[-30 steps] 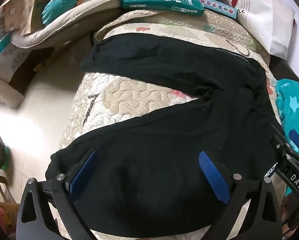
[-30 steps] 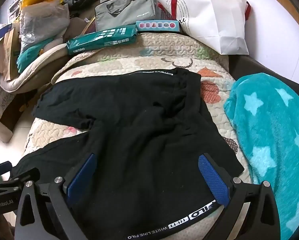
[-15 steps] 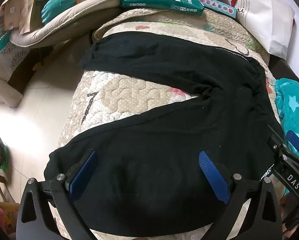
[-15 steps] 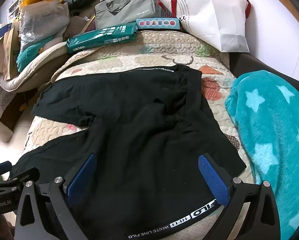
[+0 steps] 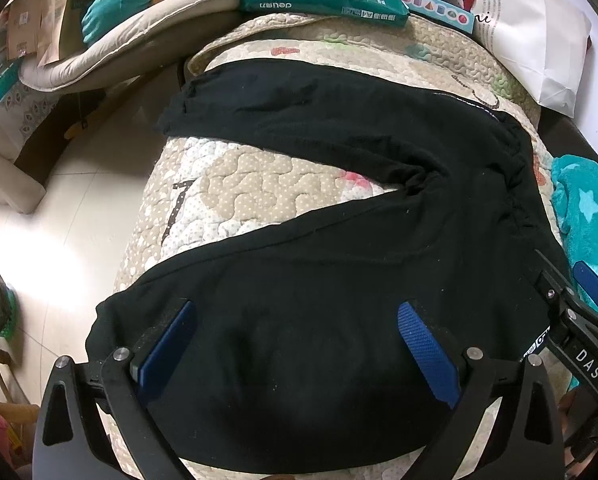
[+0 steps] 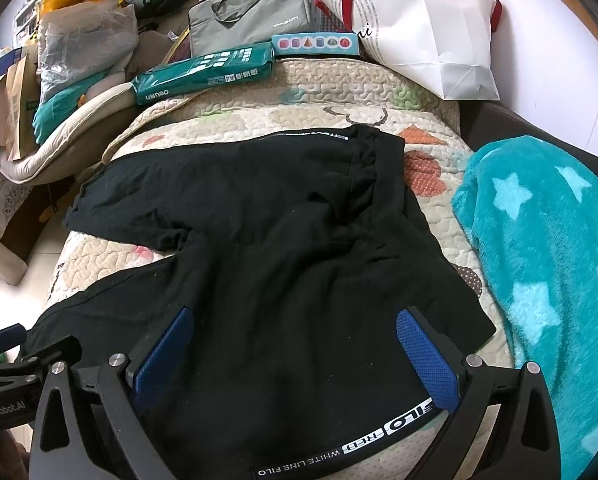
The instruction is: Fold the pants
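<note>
We see the black pants (image 5: 339, 272) spread flat on the quilt (image 5: 259, 196) with legs splayed apart, our left tool (image 5: 295, 344) and right tool (image 6: 295, 344) both wide apart above the near leg and waistband.

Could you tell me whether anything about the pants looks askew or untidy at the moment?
Yes. The black pants lie unfolded on the quilt with legs splayed in a V, and the waistband is bunched and wrinkled. Nothing looks damaged.
</note>
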Motion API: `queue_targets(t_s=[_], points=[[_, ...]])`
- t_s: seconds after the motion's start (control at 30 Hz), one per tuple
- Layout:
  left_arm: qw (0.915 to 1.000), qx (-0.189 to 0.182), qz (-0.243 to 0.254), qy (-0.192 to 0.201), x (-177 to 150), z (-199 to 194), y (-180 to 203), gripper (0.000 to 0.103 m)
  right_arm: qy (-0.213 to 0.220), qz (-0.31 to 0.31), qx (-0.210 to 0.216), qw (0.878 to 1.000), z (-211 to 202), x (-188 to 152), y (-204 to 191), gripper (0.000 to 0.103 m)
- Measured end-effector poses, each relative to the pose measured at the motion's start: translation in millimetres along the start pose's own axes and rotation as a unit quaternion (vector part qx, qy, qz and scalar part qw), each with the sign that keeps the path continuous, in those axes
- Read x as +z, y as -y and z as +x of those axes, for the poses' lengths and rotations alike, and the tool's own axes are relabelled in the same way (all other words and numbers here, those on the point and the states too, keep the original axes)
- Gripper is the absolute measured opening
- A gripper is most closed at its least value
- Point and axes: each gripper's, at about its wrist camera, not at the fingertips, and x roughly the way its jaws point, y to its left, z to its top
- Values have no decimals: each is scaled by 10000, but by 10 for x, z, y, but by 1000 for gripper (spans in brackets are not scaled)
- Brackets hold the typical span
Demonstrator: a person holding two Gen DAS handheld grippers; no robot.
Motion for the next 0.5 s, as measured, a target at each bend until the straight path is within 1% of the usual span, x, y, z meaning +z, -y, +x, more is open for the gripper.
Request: queue_targets(t_s=[0.5], points=[[10000, -6, -41, -60, -2, 32, -2, 100, -75, 52, 22, 10000, 22, -17, -1, 103]])
